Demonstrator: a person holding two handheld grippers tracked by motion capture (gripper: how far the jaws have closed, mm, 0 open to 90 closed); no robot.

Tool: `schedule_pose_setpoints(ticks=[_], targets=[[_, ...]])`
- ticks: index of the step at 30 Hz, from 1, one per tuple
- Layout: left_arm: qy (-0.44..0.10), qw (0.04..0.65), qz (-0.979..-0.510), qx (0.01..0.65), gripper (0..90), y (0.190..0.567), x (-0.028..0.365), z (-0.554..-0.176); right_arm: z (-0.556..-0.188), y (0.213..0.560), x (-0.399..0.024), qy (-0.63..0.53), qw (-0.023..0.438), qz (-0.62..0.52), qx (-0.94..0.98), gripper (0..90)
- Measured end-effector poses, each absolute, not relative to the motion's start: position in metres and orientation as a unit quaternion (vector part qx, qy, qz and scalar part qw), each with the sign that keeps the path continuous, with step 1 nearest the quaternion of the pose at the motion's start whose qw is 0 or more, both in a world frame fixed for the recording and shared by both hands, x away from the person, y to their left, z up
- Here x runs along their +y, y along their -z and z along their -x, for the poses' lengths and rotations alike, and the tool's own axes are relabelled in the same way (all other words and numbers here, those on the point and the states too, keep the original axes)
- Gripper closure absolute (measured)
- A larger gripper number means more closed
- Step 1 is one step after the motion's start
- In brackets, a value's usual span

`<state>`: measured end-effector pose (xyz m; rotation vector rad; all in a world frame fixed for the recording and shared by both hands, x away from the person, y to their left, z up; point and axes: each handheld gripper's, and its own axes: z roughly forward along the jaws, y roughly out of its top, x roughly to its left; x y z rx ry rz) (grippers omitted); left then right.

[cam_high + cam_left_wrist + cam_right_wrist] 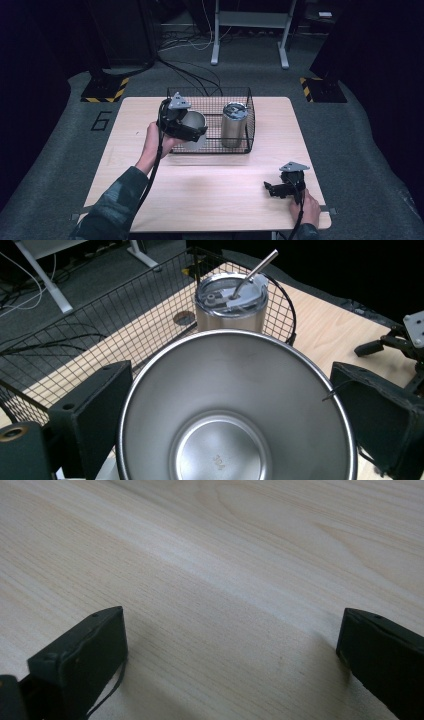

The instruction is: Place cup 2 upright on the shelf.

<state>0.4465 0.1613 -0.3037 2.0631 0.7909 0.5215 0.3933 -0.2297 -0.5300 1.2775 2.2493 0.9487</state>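
Observation:
My left gripper (192,131) is shut on an open steel cup (194,129), held at the left end of a black wire basket (250,107). Between its two jaws the left gripper view looks straight into the steel cup (235,410). A lidded steel tumbler (234,124) with a metal straw stands upright in the right half of the basket; the tumbler (231,302) sits just beyond the cup's rim. My right gripper (270,189) rests low over the table (215,200) near the front right, jaws wide apart, nothing between them. In its own view my right gripper (232,650) faces bare wood.
The wire basket (125,305) sits at the table's back centre. Beyond the table are a carpeted floor, loose cables and the legs of a white desk (216,50). Yellow-and-black striped bases (102,90) stand at both far corners.

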Motion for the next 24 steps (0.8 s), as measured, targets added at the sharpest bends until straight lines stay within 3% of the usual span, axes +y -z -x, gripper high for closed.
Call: schedule_pose_setpoints(ticks=[24], targets=[[-0.221, 0.410, -0.821, 0.329, 6.4, 0.307, 0.149, -0.488, -0.394, 0.530, -0.231, -0.336, 0.194, -0.457, 0.801, 0.0]])
